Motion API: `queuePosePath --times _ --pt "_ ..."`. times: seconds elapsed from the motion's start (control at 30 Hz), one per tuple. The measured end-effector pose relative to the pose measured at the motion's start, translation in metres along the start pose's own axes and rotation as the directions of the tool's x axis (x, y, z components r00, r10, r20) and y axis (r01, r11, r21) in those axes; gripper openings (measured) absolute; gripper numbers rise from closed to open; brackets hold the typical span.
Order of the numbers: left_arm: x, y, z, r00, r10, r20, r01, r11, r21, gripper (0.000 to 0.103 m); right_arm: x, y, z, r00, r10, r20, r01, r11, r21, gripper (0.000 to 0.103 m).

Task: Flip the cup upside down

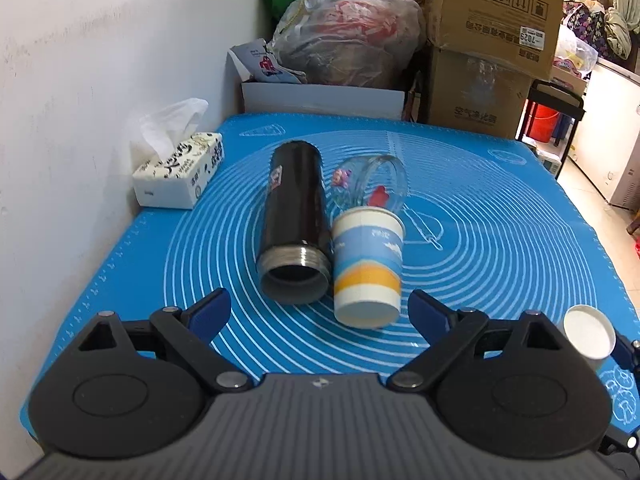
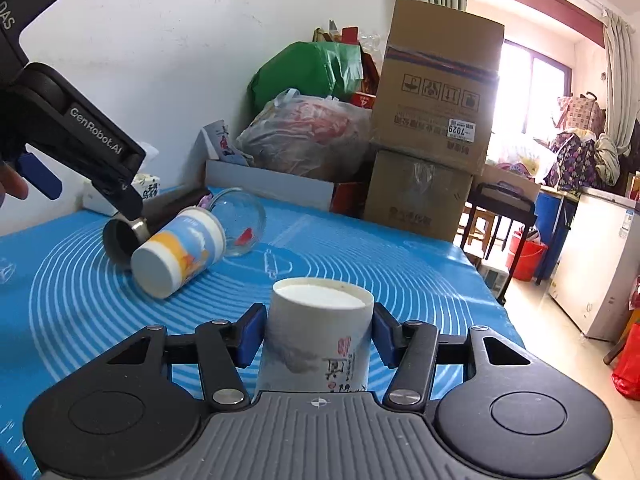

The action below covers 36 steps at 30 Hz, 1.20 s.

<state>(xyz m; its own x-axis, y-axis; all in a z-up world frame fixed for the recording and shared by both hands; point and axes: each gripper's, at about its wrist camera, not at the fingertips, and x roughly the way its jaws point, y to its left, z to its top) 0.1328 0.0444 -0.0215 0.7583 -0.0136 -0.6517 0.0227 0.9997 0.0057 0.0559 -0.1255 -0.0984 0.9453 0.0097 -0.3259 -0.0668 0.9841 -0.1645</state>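
My right gripper (image 2: 319, 330) clamps the white printed paper cup (image 2: 316, 344), base up, above the tabletop (image 2: 400, 264). My left gripper (image 1: 319, 312) gapes empty, nearest the striped paper cup (image 1: 368, 268) lying sideways, base toward it.

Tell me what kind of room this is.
Likely a lived-in home's spare or storage corner: stacked cardboard boxes, a stuffed plastic bag, and a chest freezer by a curtained window.
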Motion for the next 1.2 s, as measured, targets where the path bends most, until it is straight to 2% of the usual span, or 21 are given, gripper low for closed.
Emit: queuePosePath --times 0.13,0.2,0.33,0.4,0.57,0.93,1.2 --pt "-0.004 -0.006 -0.009 1.0 -0.01 -0.008 0.01 1.0 0.011 0.095 -0.006 -0.004 -0.001 1.0 0.008 -0.023 -0.008 1.0 0.014 0.052" --pt "-0.006 -0.008 -0.013 1.0 -0.017 -0.009 0.017 1.0 0.014 0.095 -0.009 -0.005 -0.002 0.999 0.011 -0.034 -0.01 1.0 0.014 0.057" --pt "-0.009 -0.014 -0.019 1.0 -0.028 -0.01 0.028 0.999 0.017 0.095 -0.012 -0.006 -0.002 0.998 0.029 -0.056 -0.028 0.999 0.014 0.076" --pt "-0.011 -0.017 -0.021 0.999 -0.037 -0.009 0.037 0.999 0.016 0.095 -0.016 -0.006 -0.002 0.998 0.033 -0.052 -0.033 0.999 0.012 0.078" --pt "-0.024 -0.023 -0.031 0.998 -0.062 0.015 0.061 0.998 0.017 0.095 -0.031 -0.016 0.002 0.995 0.06 -0.077 -0.057 0.997 0.044 0.094" --pt "-0.076 -0.042 -0.071 0.992 -0.101 0.072 0.097 0.994 0.06 0.095 -0.088 -0.049 -0.009 0.98 0.069 -0.186 -0.036 0.984 0.174 0.096" --pt "-0.115 -0.043 -0.099 0.986 -0.122 0.111 0.111 0.989 0.102 0.095 -0.121 -0.06 -0.017 0.978 0.078 -0.192 -0.035 0.975 0.218 0.096"
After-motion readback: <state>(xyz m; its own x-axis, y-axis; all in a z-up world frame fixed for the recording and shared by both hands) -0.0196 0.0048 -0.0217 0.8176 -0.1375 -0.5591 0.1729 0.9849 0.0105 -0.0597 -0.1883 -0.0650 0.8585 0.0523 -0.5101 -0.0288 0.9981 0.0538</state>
